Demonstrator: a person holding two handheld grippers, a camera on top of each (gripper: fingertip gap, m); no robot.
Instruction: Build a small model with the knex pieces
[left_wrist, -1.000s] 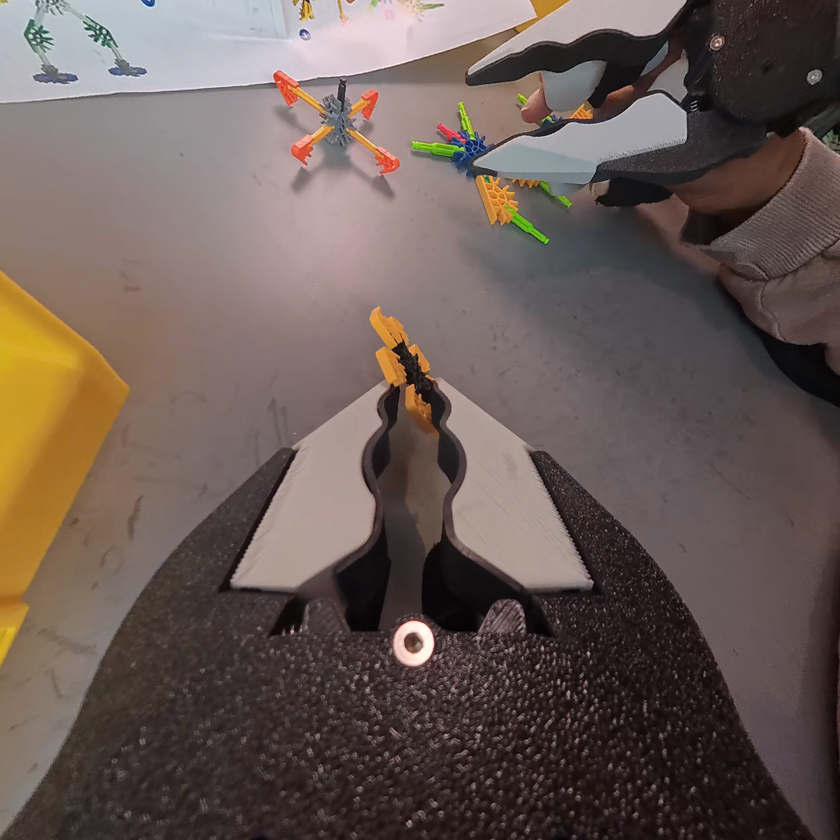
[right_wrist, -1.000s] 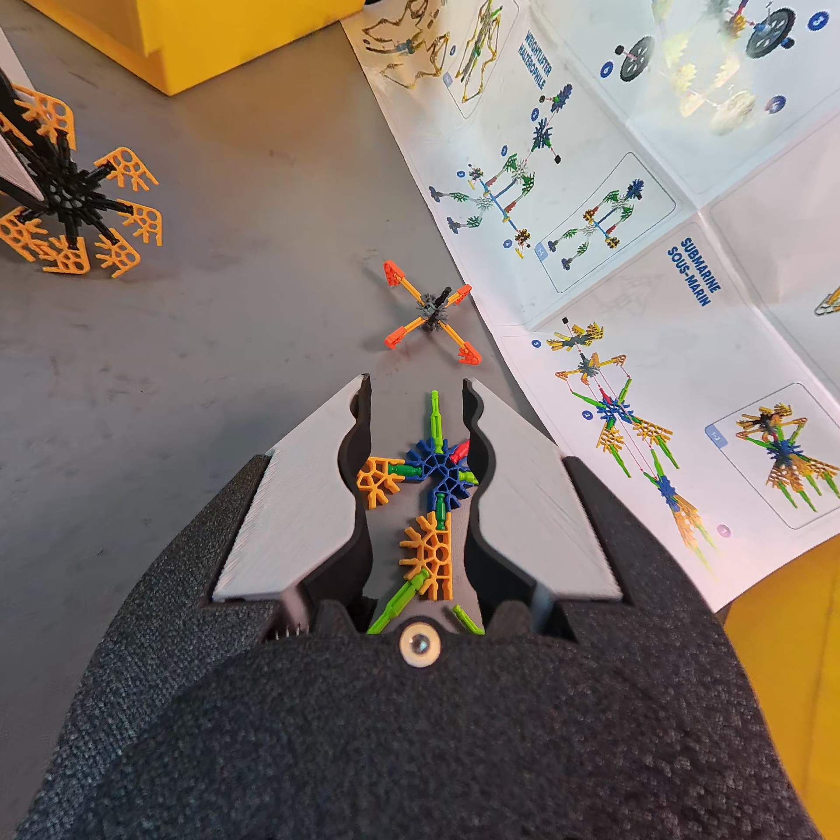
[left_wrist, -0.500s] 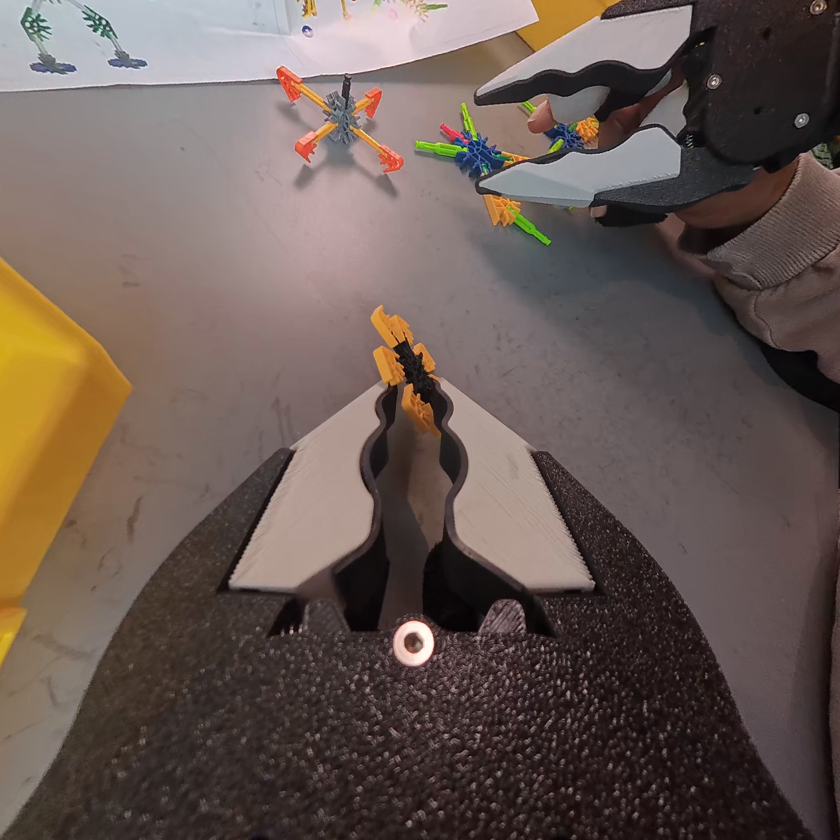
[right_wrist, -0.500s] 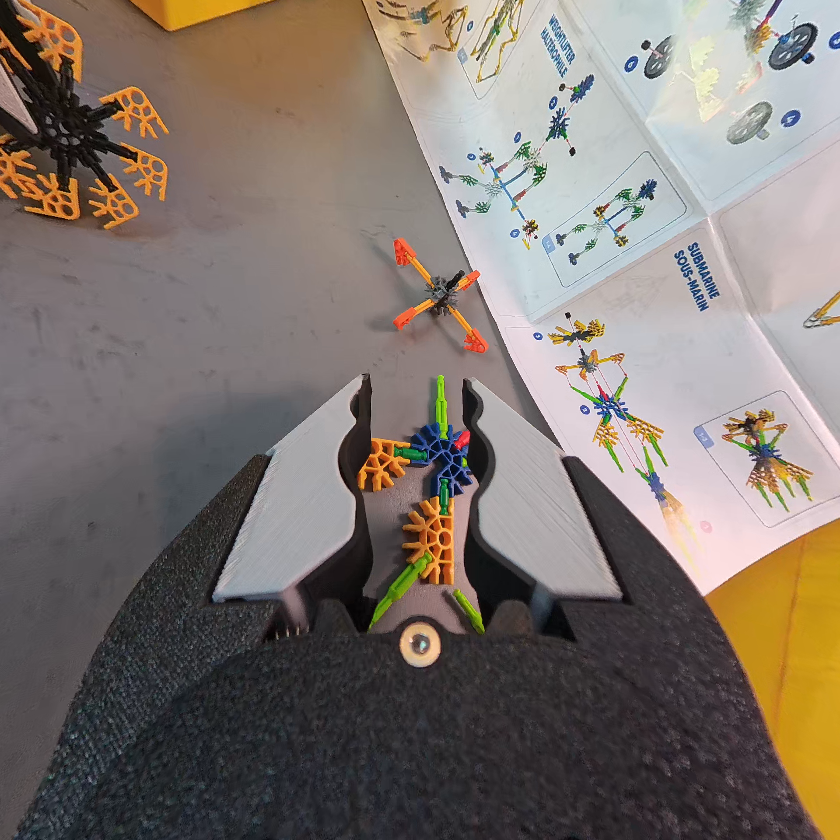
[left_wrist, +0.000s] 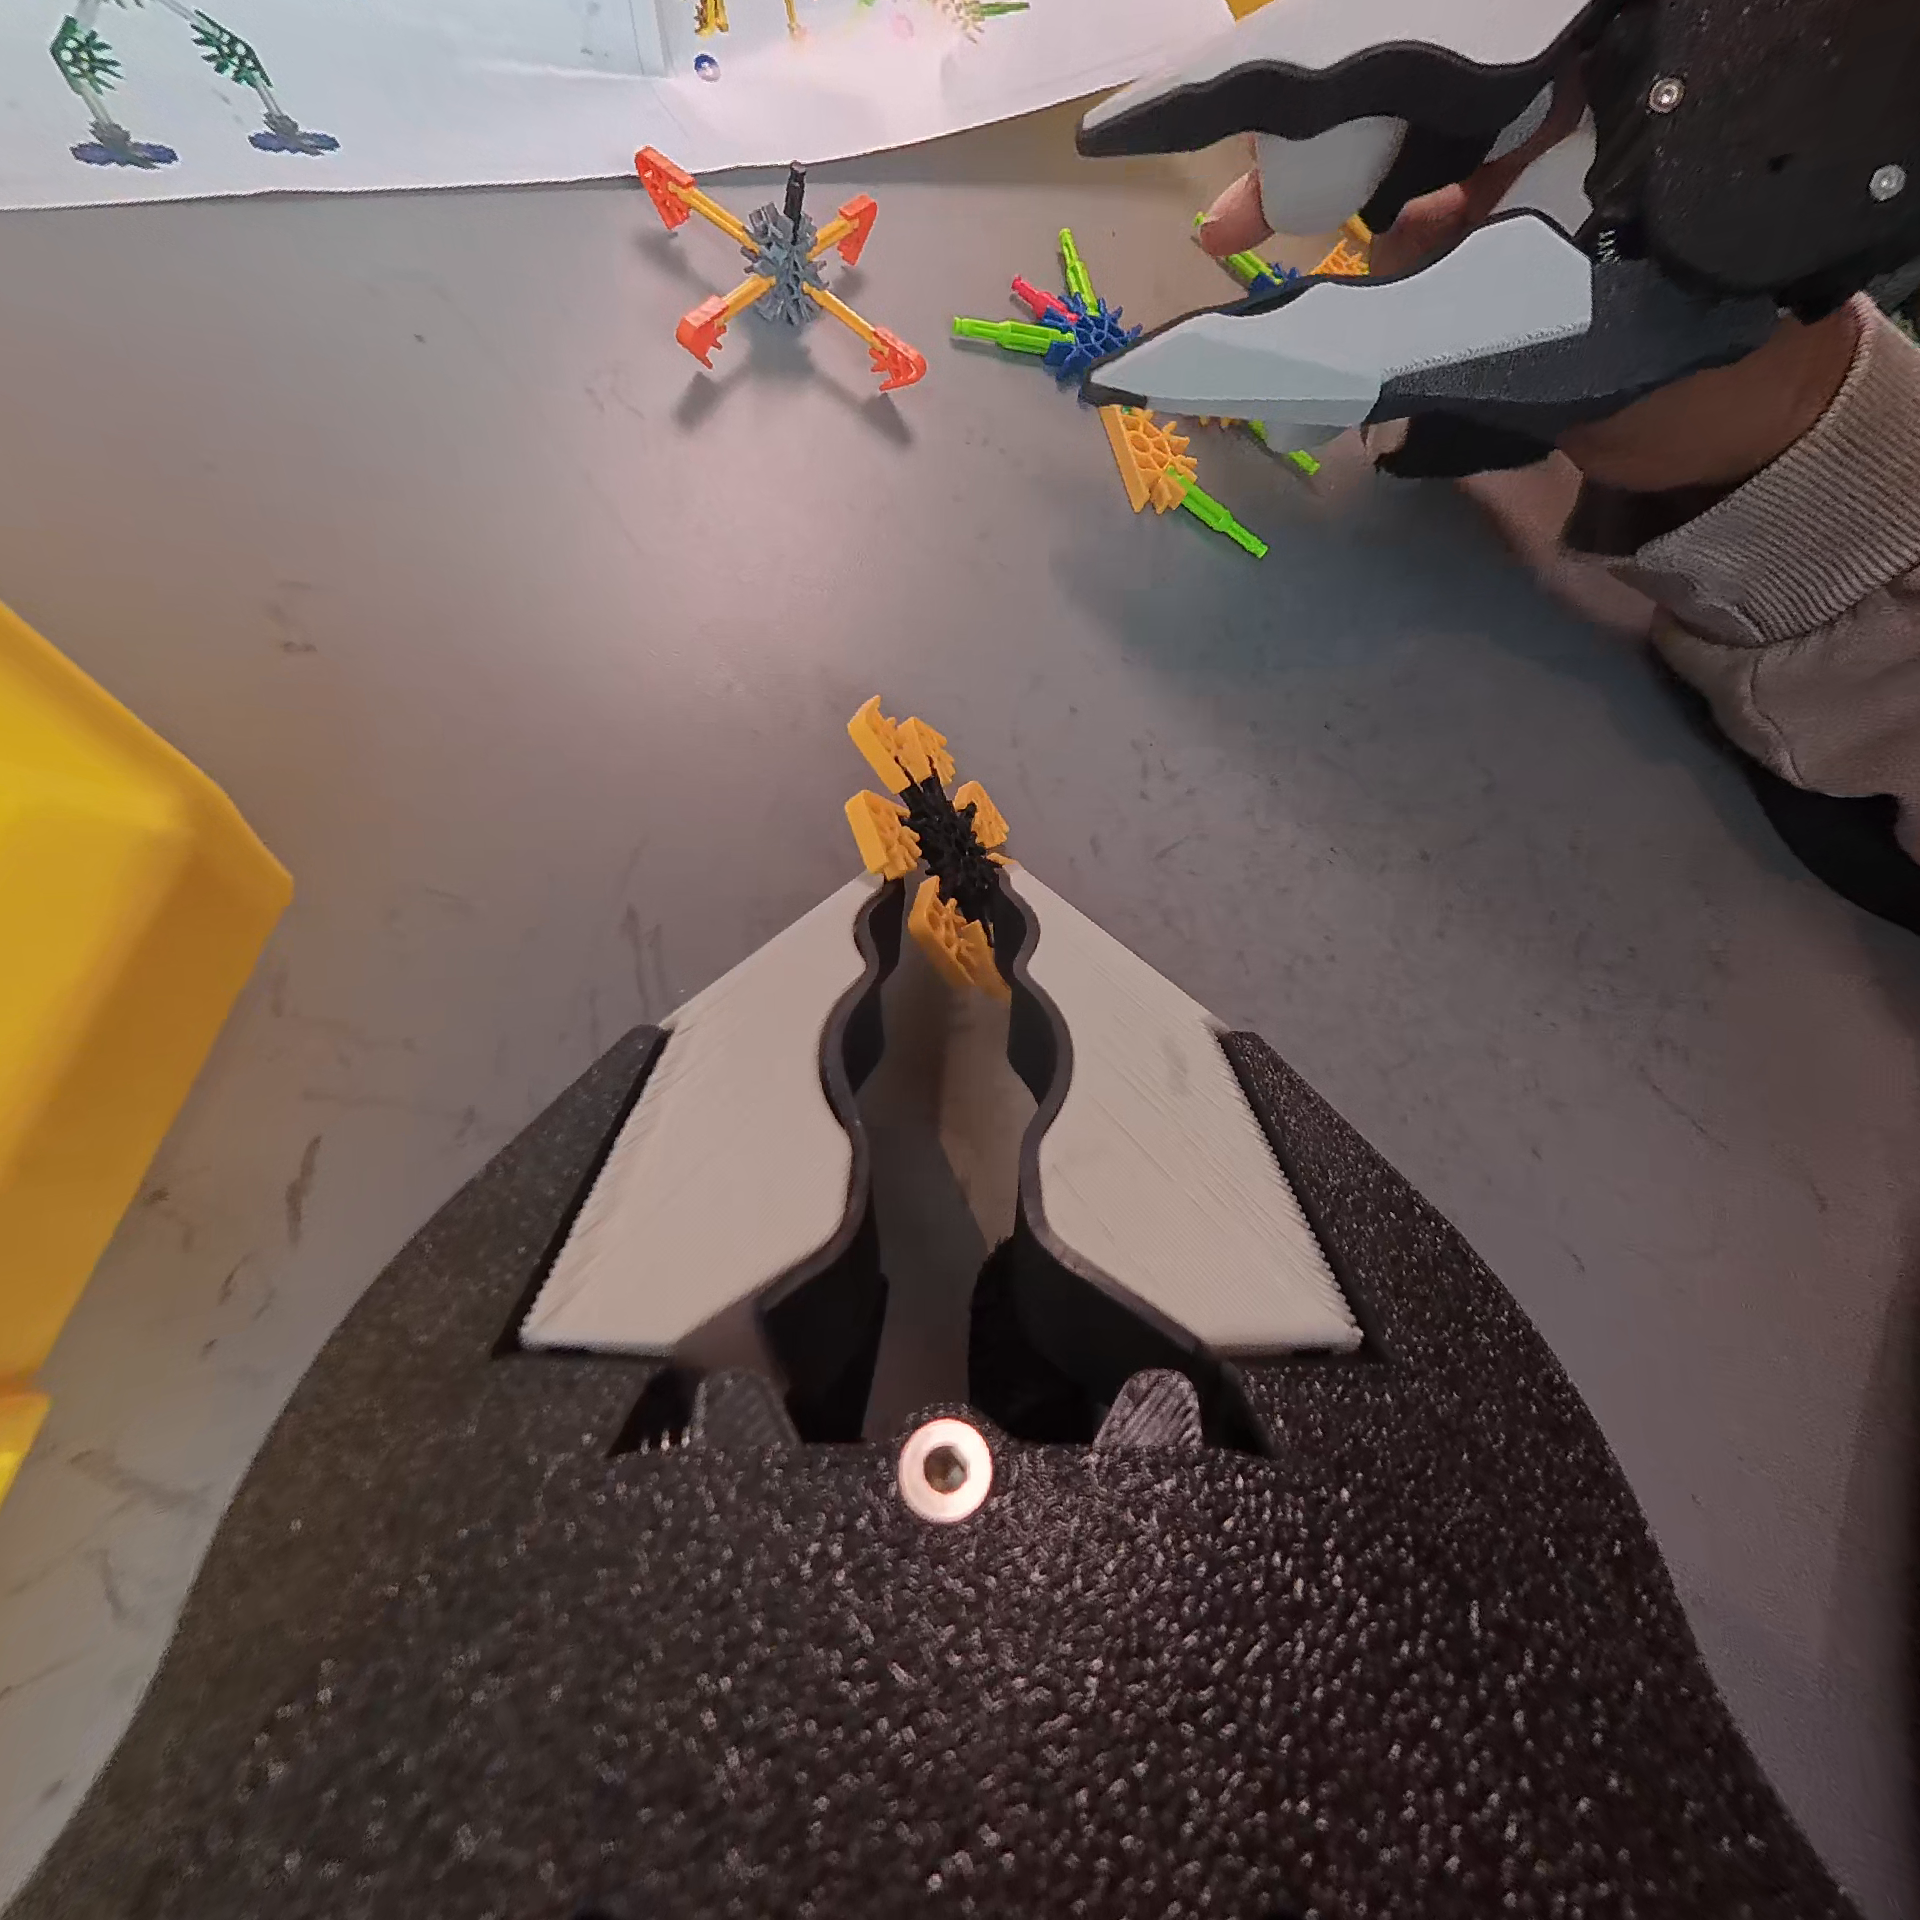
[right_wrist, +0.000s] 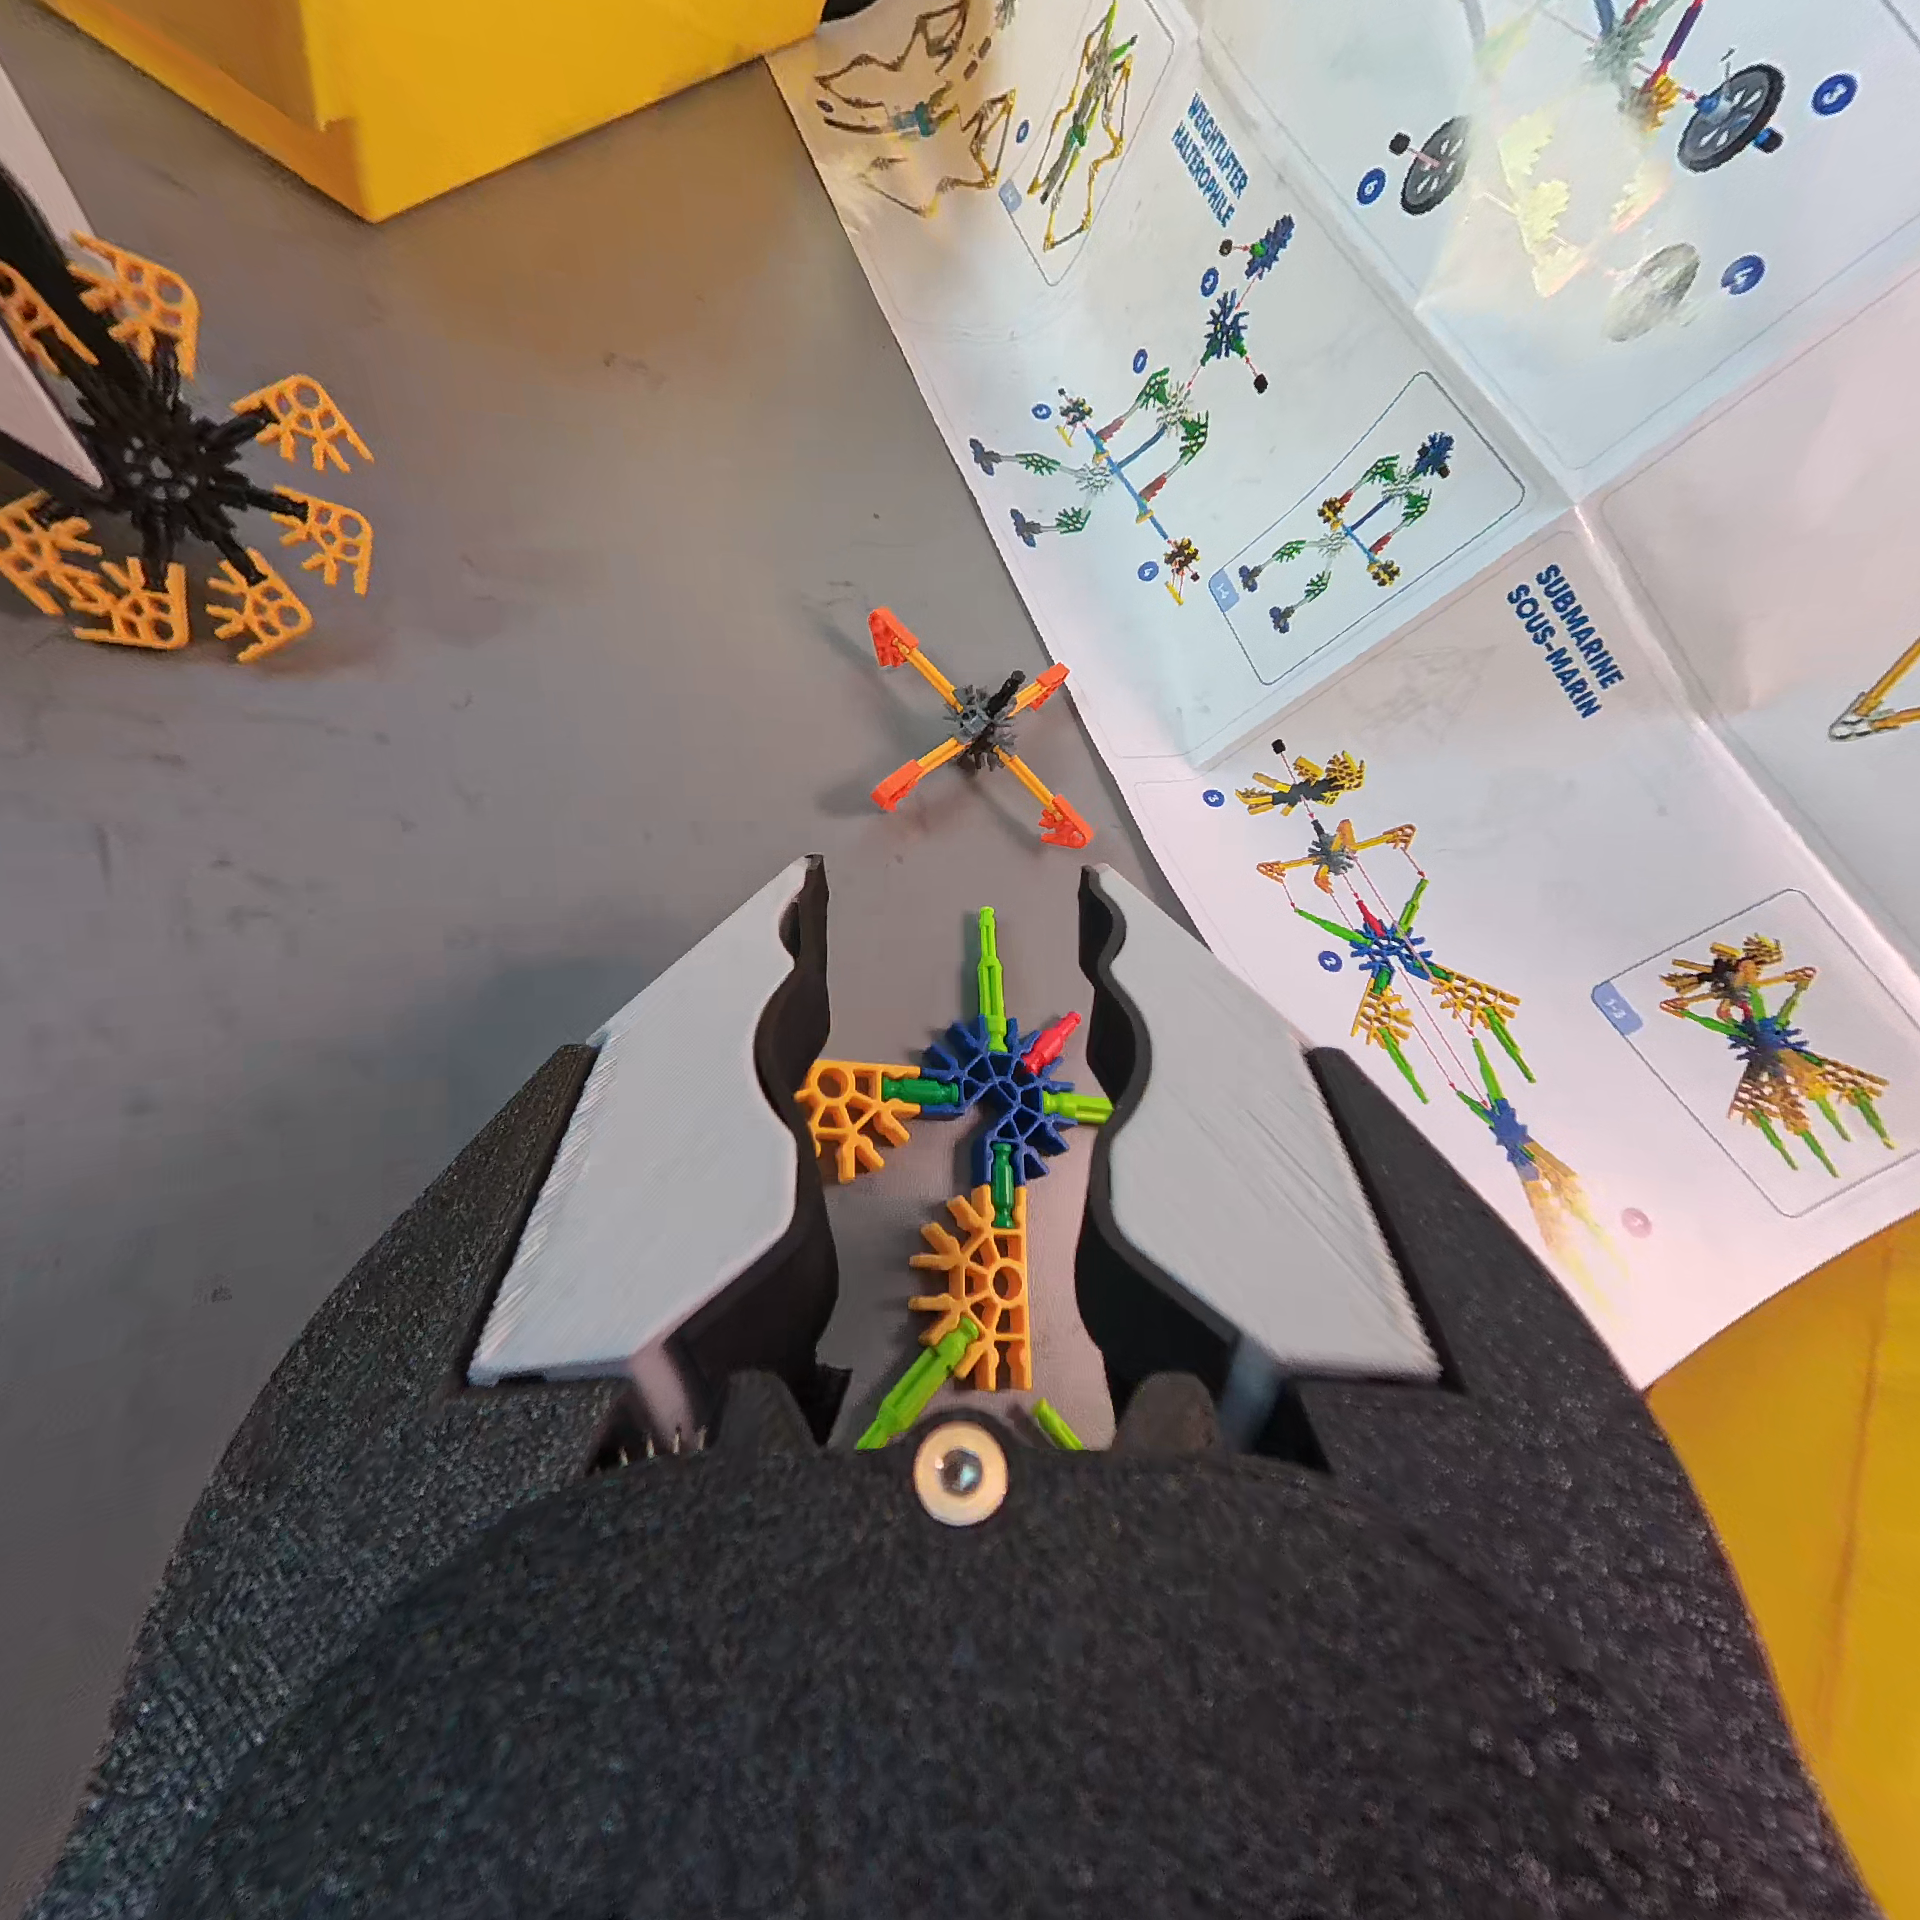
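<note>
Between its narrowed jaws, the left gripper clamps a black-hubbed orange wheel over bare grey table. The right gripper, jaws wide, straddles a blue-hubbed piece lying beside the instruction sheet; its lower rods are hidden.

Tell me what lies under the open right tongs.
Under the right tongs lies a blue-hubbed toy piece with green rods and orange fans on the grey table. Its rear end is hidden by the tongs' body.

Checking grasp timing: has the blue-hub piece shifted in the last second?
No. In the left wrist view the blue-hub piece keeps the same offset from the orange-tipped cross; the right gripper straddles it, open.
</note>
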